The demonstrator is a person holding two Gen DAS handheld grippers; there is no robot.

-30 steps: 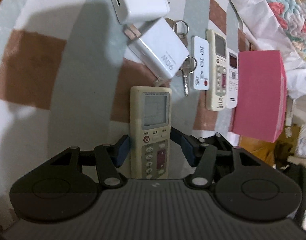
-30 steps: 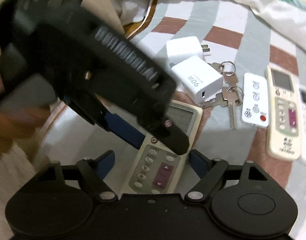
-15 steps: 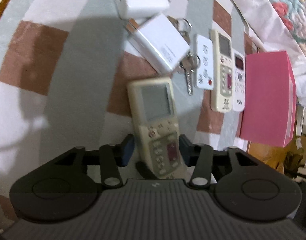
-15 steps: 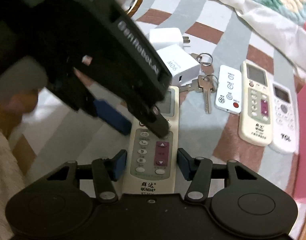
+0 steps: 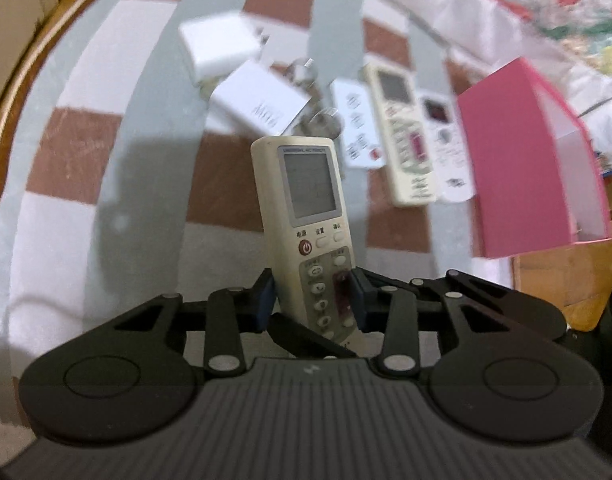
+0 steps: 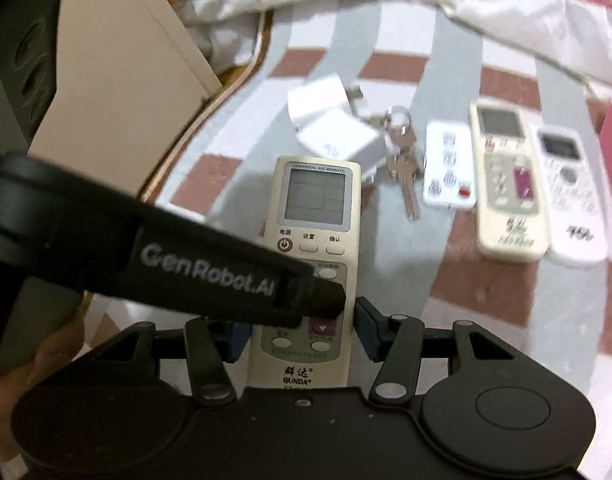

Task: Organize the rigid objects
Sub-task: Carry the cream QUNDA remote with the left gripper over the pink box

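Centrally, left gripper (image 5: 311, 294) clamps the QUNDA remote (image 5: 306, 216), headed "UNIVERSAL A/C REMOTE". Right gripper (image 6: 302, 330) pads flank it; contact unclear. "GenRobot.AI" is printed lower left.

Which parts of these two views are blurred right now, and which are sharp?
Left wrist view: the held remote is sharp, while the chargers and pink box behind smear. Right wrist view: the same remote is crisp; the keys look soft.

Your surface (image 6: 458, 280) wears a cloth checked in grey, white and brown. On it lie two white charger blocks (image 6: 330, 120) touching, a bunch of metal keys (image 6: 402, 156), a small white remote (image 6: 448, 166), a cream remote (image 6: 506, 180), a white remote (image 6: 568, 192) and a pink box (image 5: 522, 160).
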